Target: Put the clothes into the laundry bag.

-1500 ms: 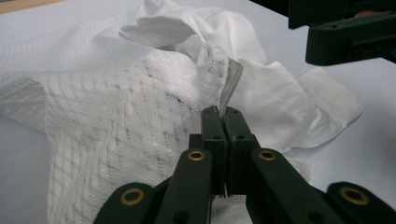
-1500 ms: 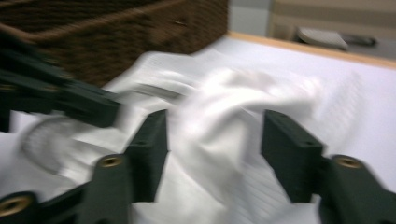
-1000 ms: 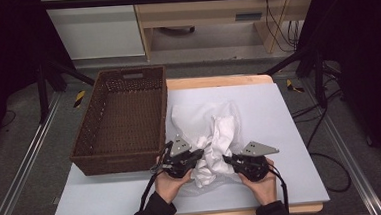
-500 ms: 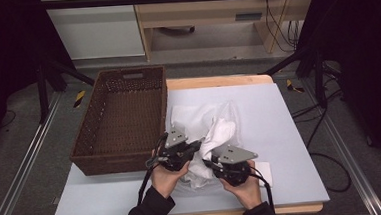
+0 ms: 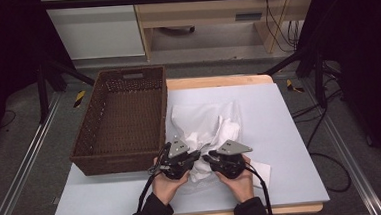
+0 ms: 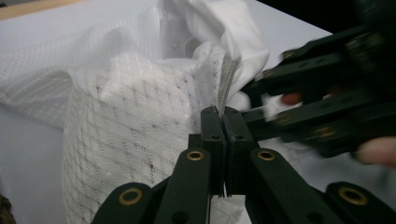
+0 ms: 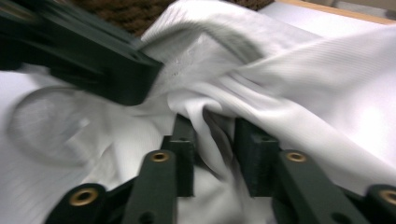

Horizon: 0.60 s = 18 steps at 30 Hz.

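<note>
White garment (image 5: 205, 129) lies crumpled on the worktop (image 5: 286, 146), just beside the wicker basket (image 5: 122, 121) and on the side away from the basket's outer wall, with its near end bunched up between the two hands. Basket sits open and unfilled next to the cloth, so it is likely where the garment goes once it is tidied. Left gripper (image 6: 223, 122), on the basket side of the bunch, has its fingers pressed together on a thin edge of the mesh fabric, pinning that hem so the cloth cannot slide. Right gripper (image 7: 212, 140), on the far side of the bunch from the basket, has just been opening: its fingers (image 7: 256, 154) stand apart with a loose fold draped between them, not squeezed, probably to take a fresh hold elsewhere on the garment
</note>
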Available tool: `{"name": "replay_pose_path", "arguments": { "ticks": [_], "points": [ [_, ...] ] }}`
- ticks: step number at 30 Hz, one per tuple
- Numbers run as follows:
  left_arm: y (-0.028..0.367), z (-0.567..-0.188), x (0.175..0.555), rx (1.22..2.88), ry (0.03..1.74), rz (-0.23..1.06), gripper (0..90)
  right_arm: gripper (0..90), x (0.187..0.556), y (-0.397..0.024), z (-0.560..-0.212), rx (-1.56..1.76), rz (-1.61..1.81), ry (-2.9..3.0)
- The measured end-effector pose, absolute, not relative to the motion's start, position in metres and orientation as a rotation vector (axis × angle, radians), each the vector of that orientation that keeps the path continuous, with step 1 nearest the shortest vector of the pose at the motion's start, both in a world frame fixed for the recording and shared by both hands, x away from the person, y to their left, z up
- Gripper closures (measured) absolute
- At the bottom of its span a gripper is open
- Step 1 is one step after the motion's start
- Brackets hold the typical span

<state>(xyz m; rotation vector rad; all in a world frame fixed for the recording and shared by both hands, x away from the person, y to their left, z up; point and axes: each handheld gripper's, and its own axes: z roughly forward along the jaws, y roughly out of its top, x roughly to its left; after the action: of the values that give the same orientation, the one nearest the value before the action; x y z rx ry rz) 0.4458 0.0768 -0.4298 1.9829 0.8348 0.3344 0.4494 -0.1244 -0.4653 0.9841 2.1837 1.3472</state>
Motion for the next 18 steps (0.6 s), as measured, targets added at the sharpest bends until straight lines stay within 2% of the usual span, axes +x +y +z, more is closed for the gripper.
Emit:
{"name": "replay_pose_path", "arguments": {
  "ticks": [6,10,13,16,18],
  "points": [
    [0.076,-0.439,0.448,2.008,0.836,0.347,88.7,57.1,0.425,-0.169,-0.444,0.980,1.354,2.117],
    [0.076,-0.441,0.449,2.010,0.833,0.347,88.7,36.3,0.433,-0.190,-0.430,1.049,1.351,2.002],
    [0.076,-0.440,0.449,2.014,0.827,0.349,88.7,27.5,0.453,-0.188,-0.438,1.104,1.294,1.987],
    [0.077,-0.441,0.449,2.017,0.823,0.351,88.7,25.1,0.476,-0.187,-0.450,1.183,1.276,1.974],
    [0.077,-0.441,0.449,2.016,0.824,0.347,88.7,27.4,0.488,-0.187,-0.458,1.246,1.290,1.994]
  ]
}}
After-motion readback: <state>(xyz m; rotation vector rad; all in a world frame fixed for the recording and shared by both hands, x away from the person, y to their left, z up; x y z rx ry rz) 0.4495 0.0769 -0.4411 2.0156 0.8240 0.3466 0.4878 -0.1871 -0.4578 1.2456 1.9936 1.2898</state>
